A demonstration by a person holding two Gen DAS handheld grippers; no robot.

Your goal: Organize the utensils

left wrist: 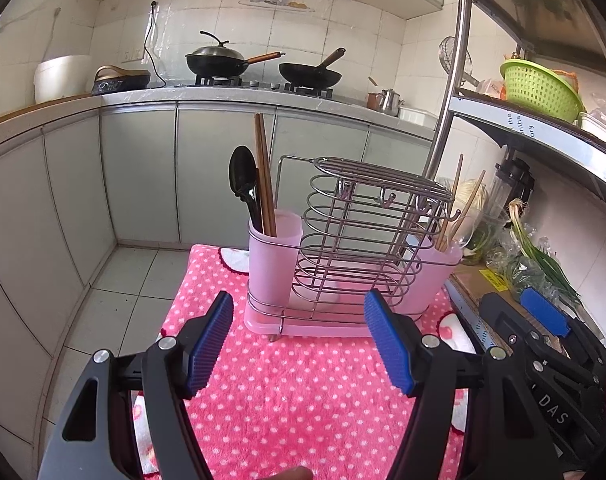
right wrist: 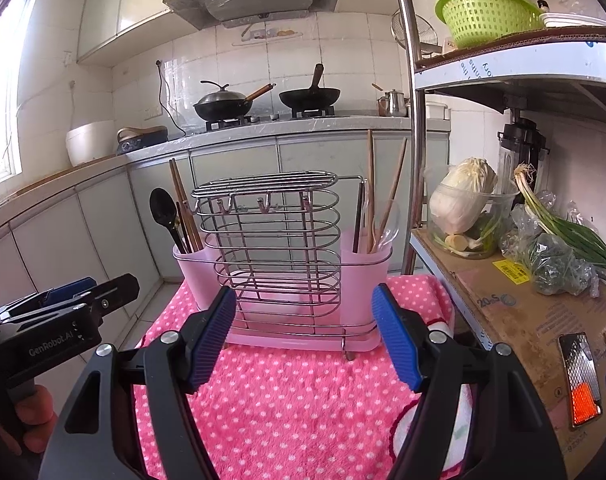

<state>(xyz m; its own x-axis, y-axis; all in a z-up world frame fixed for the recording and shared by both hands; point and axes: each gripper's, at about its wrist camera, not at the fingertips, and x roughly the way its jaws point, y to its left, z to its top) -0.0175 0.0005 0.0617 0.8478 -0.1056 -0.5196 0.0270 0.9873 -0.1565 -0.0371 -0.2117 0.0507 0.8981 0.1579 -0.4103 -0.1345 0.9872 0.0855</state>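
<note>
Both grippers, left gripper [left wrist: 299, 344] and right gripper [right wrist: 305, 336], hover with blue pads spread and empty; "GenRobot.AI" reads on the left one's body. Just ahead on the pink polka-dot cloth [right wrist: 303, 408] stands a wire utensil rack [right wrist: 271, 248] with pink cups: black spoon [right wrist: 163, 210] and brown chopsticks [right wrist: 183, 208] left, more chopsticks right.

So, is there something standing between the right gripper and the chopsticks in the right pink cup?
Nothing visible blocks it. The right gripper is open and empty above the pink dotted cloth. The chopsticks stand in the right pink cup, and the wire rack sits beside the cup, not in front of it.
</note>
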